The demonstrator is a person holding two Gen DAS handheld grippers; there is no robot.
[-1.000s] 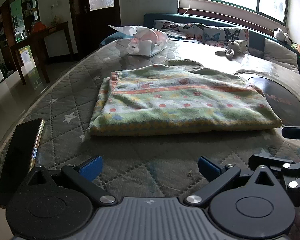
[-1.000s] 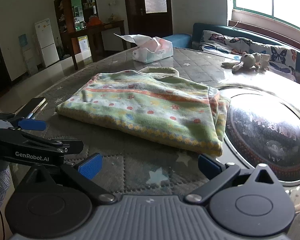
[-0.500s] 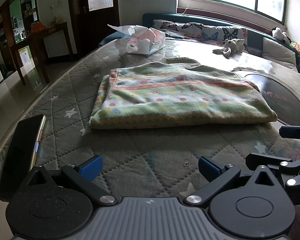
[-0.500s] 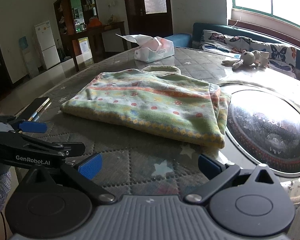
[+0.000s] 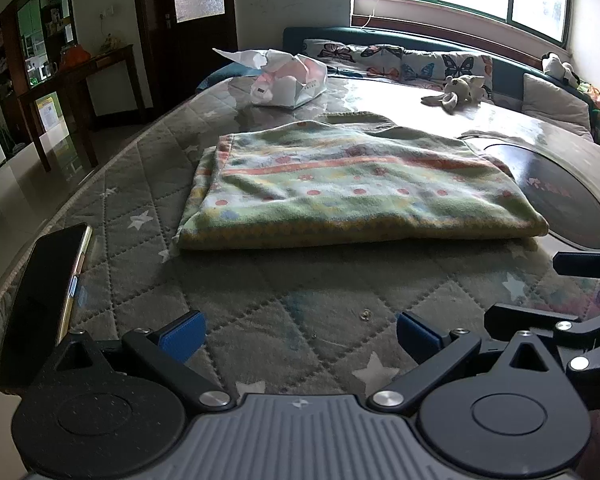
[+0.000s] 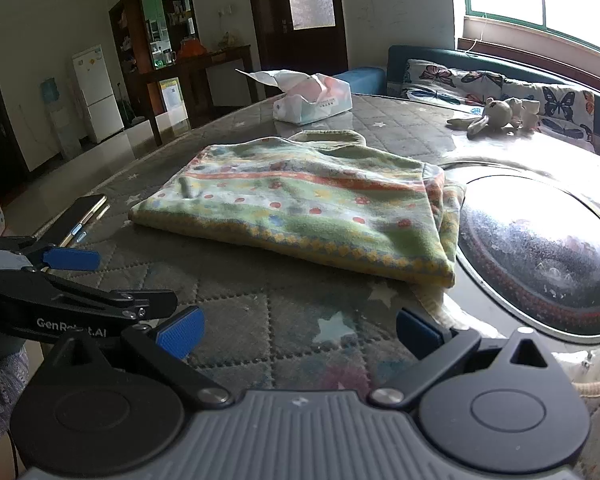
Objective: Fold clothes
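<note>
Daylight from a wide window is falling across a round table covered with a grey quilted star-print cloth (image 5: pixel 236 280), with a dark glass turntable disc (image 5: pixel 572 200) sitting at its centre. Lying flat on the quilted cover is a folded green fleece garment with orange stripes and red dots (image 5: pixel 340 192), its right end reaching over the rim of the disc; in the right wrist view the garment (image 6: pixel 312 212) is filling the middle, with layered edges showing at 3 o'clock. Beyond it, at 12 o'clock, a white plastic tissue pack (image 5: pixel 288 80) is resting, and a small grey plush rabbit (image 5: pixel 456 90) is lying toward 1 o'clock. A black smartphone (image 5: pixel 44 300) is sitting at the table's edge at 9 o'clock.

Both tools are hovering over bare cloth on the near side of the garment, touching nothing. On the left gripper (image 5: pixel 298 338) the blue pads are standing wide apart and empty. On the right gripper (image 6: pixel 298 334) the pads are likewise spread wide, empty, with the left gripper's side showing at 9 o'clock in its view.
</note>
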